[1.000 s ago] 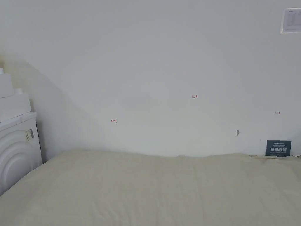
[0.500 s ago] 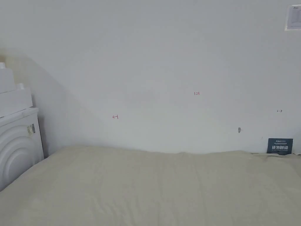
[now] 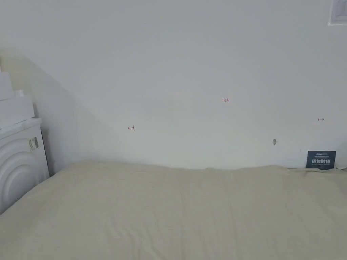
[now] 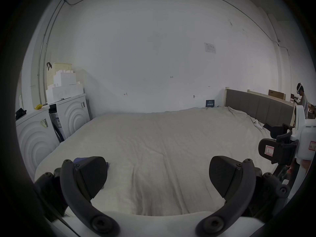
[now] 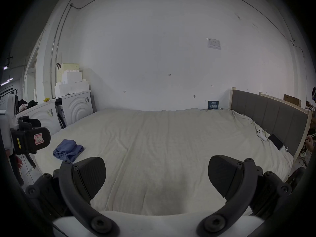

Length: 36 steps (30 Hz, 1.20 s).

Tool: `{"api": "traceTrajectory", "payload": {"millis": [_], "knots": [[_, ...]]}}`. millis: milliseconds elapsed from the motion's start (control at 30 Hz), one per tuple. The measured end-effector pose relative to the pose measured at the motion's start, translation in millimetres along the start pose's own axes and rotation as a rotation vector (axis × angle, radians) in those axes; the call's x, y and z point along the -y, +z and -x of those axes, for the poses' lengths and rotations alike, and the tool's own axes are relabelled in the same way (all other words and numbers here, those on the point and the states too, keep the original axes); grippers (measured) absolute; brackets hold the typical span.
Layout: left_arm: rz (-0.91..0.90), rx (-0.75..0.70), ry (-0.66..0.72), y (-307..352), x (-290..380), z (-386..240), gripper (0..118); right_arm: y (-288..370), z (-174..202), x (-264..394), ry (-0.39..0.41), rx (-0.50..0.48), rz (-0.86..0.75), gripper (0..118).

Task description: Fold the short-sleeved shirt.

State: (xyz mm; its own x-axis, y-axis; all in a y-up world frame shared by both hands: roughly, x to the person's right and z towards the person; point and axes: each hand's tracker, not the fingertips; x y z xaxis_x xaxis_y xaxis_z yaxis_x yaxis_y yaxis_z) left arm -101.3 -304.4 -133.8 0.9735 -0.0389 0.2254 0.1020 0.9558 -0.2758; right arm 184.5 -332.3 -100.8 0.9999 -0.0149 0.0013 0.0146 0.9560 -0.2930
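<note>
Your left claw (image 4: 158,175) and your right claw (image 5: 156,175) both hang released over the near edge of the bed (image 5: 162,138), jaws spread wide with nothing between them. You hold them side by side and level, facing the wall (image 3: 176,67), which reads as a ready stance before any reach.

The shirt (image 5: 68,149), a blue one, lies in a crumpled heap on the bed's near left part, well apart from both claws. In the left gripper view a sliver of it (image 4: 107,164) peeks from behind that claw's left jaw, so your left claw is the closer one. It is bunched, not spread, so no folding has begun, I judge.

The broad cream sheet in the middle of the bed is bare, likely kept free as the place to lay the shirt flat. A white remote (image 5: 261,134) and a dark tablet (image 5: 276,142) sit by the headboard (image 5: 266,109), far off to the right, out of your way.

Your first job is probably to pick the shirt up and spread it out centrally
</note>
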Motion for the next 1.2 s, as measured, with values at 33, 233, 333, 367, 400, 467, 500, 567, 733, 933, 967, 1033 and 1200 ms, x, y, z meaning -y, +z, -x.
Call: {"api": "traceTrajectory", "payload": {"millis": [33, 233, 333, 367, 400, 467, 500, 567, 733, 933, 967, 1033, 1200], "knots": [[0.003, 0.002, 0.005, 0.6, 0.4, 0.8, 118, 0.0, 0.0, -0.1, 0.000, -0.005, 0.002, 117], [0.005, -0.002, 0.013, 0.3, 3.3, 2.7, 118, 0.3, 0.4, -0.3, -0.016, -0.015, 0.006, 117], [0.004, 0.000, 0.016, -0.5, 3.3, 3.5, 118, 0.2, -0.1, -0.9, -0.020, -0.019, 0.002, 117], [0.006, 0.000, 0.019, -0.7, 3.4, 3.7, 118, 0.2, -0.3, -1.2, -0.025, -0.022, 0.002, 117], [0.006, 0.001, 0.020, -0.9, 3.4, 3.7, 118, 0.2, -0.4, -1.3, -0.027, -0.024, 0.002, 117], [0.008, 0.002, 0.018, -1.8, 3.8, 3.9, 118, 0.3, 0.1, -1.7, -0.025, -0.022, 0.001, 117], [0.010, 0.002, 0.016, -2.0, 3.9, 3.8, 118, 0.1, 0.3, -1.8, -0.020, -0.021, 0.004, 117], [0.006, 0.001, 0.014, -1.8, 4.2, 3.7, 118, 0.0, 0.8, -1.5, -0.013, -0.014, 0.005, 117], [0.005, 0.005, 0.017, -1.4, 3.7, 3.5, 118, 0.0, -0.2, -1.2, -0.025, -0.023, 0.007, 117], [0.005, 0.002, 0.013, -1.8, 3.3, 3.5, 118, -0.4, -0.1, -2.1, -0.012, -0.013, 0.003, 117], [0.006, 0.001, 0.014, -2.1, 3.1, 3.6, 118, -0.4, -0.8, -2.2, -0.015, -0.018, 0.003, 117], [0.006, 0.003, 0.014, -2.5, 2.8, 3.8, 118, -0.1, -1.0, -2.2, -0.022, -0.020, 0.003, 117], [0.009, 0.005, 0.014, -2.8, 1.4, 4.0, 118, 0.3, -1.8, -4.0, -0.035, -0.027, 0.009, 117]]}}
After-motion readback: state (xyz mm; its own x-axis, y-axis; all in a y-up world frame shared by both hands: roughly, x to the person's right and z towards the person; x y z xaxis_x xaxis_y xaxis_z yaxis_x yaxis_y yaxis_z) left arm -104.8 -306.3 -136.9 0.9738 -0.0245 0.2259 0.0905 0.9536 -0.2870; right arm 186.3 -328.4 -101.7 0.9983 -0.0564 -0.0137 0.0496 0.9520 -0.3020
